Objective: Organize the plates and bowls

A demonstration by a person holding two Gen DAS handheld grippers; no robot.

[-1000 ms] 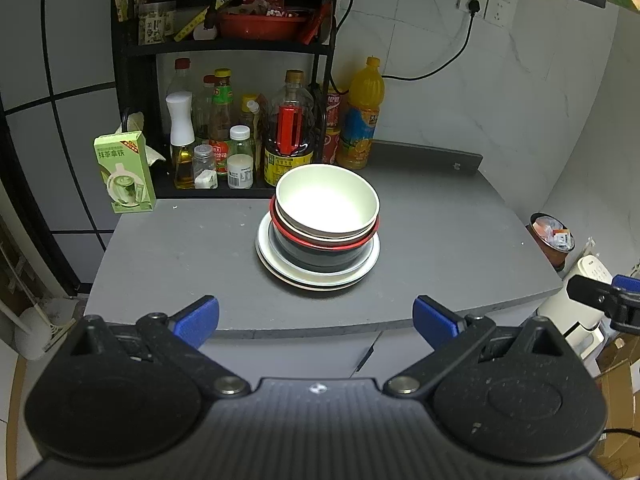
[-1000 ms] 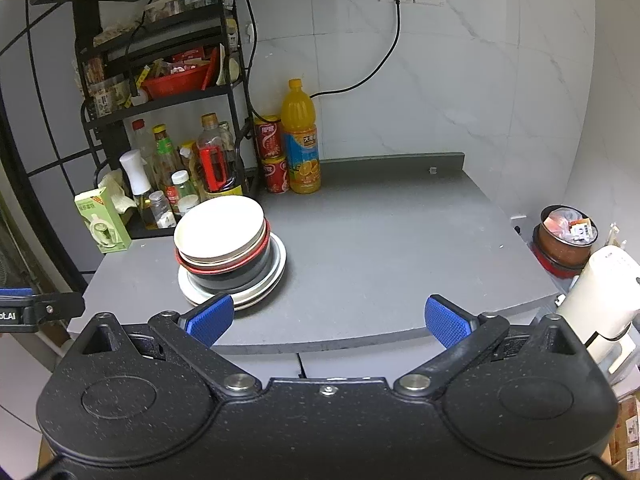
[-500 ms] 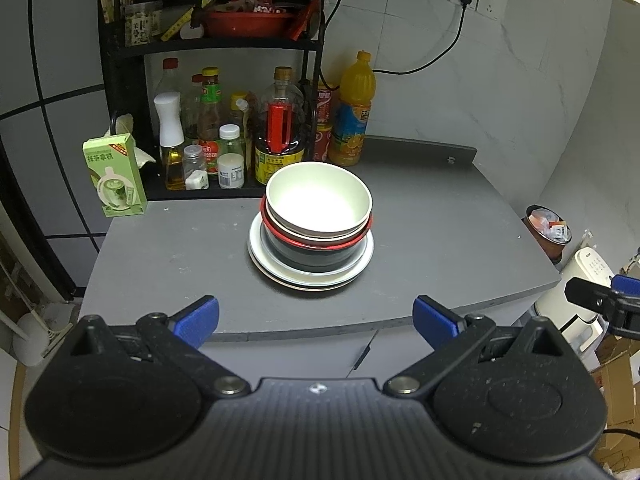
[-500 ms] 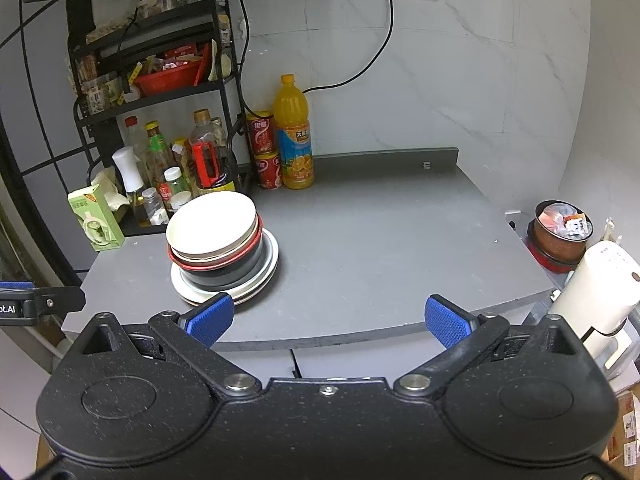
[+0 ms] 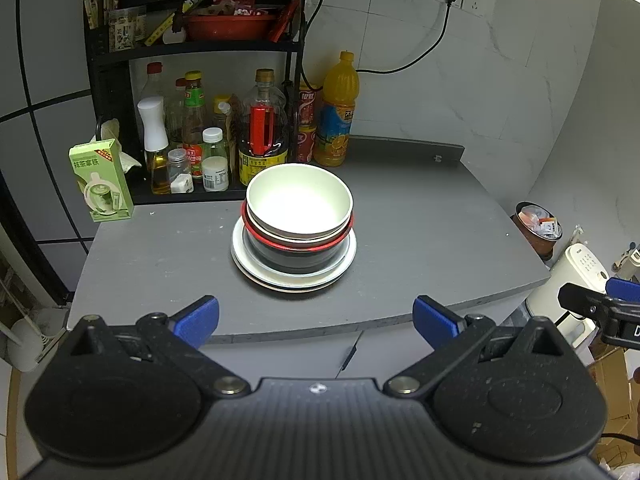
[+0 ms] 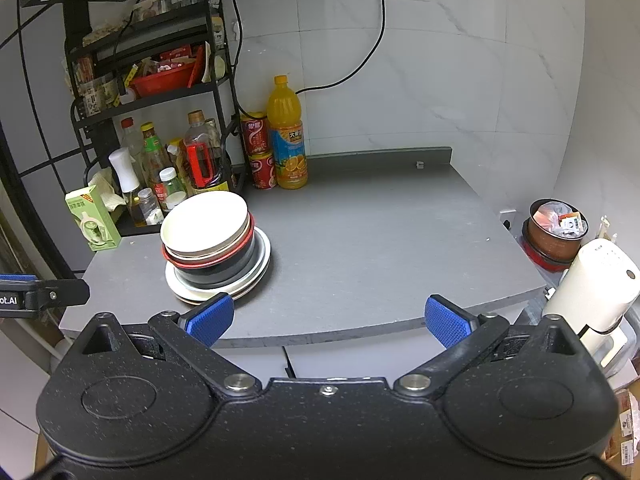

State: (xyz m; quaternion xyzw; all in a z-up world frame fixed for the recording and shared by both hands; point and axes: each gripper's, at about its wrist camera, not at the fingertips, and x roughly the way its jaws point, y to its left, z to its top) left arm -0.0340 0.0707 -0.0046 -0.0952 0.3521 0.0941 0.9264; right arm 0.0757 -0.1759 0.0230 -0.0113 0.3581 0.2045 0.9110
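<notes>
Both grippers' wide-open, empty fingers (image 5: 196,320) sit short of the stacked bowls (image 5: 298,216).

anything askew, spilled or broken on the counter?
Nothing spilled or broken. One oddity: the white top bowl sits off-centre in the black, red-rimmed bowl, shifted toward the black bottle rack, so the stack on the white plates looks lopsided. Both grippers are open and clear of it.

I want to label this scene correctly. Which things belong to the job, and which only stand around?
Job: white bowl, red-rimmed black bowl, plates, stacked.

Standing around: orange juice bottle, green carton, sauce bottles, red cans.
</notes>
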